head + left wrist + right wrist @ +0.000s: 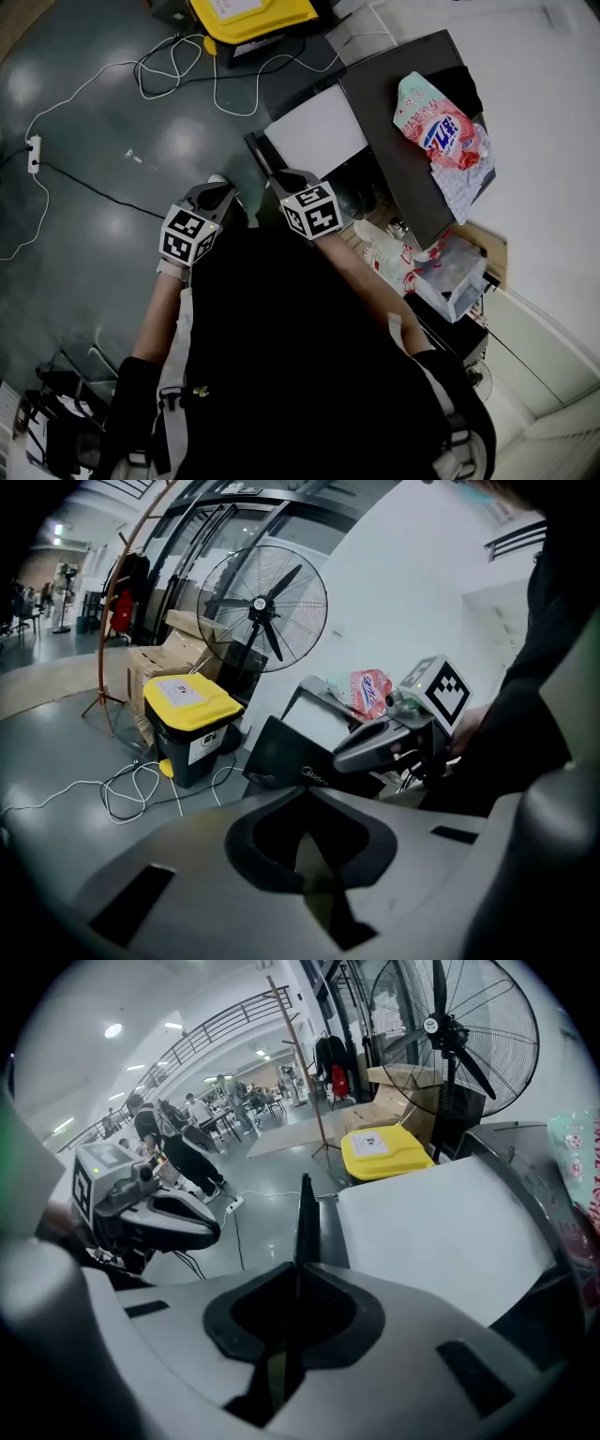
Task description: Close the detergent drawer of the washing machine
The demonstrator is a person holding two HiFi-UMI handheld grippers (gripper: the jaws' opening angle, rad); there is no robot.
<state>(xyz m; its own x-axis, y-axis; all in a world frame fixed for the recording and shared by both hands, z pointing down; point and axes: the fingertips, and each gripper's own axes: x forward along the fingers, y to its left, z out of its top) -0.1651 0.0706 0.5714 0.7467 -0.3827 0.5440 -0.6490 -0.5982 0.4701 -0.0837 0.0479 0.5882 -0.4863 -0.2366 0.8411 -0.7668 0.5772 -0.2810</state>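
Note:
The drawer's dark front panel [255, 150] stands out from the machine, with a white flat surface [314, 131] behind it. The left gripper view shows its logo face [291, 752]. In the right gripper view it is a thin dark edge [306, 1208] that runs down between the jaws. My right gripper [281, 180] is shut on this panel from above. My left gripper [220, 192] hangs just to the left of it over the floor, jaws together [305, 799] and nothing between them. A pink detergent bag [441, 136] lies on the machine's dark top [394, 103].
A yellow-lidded bin [253, 19] stands beyond the machine, with looped cables [178, 70] and a power strip [35, 153] on the grey floor. A large fan [267, 607] stands behind the bin. Plastic bags [450, 277] sit at the machine's right.

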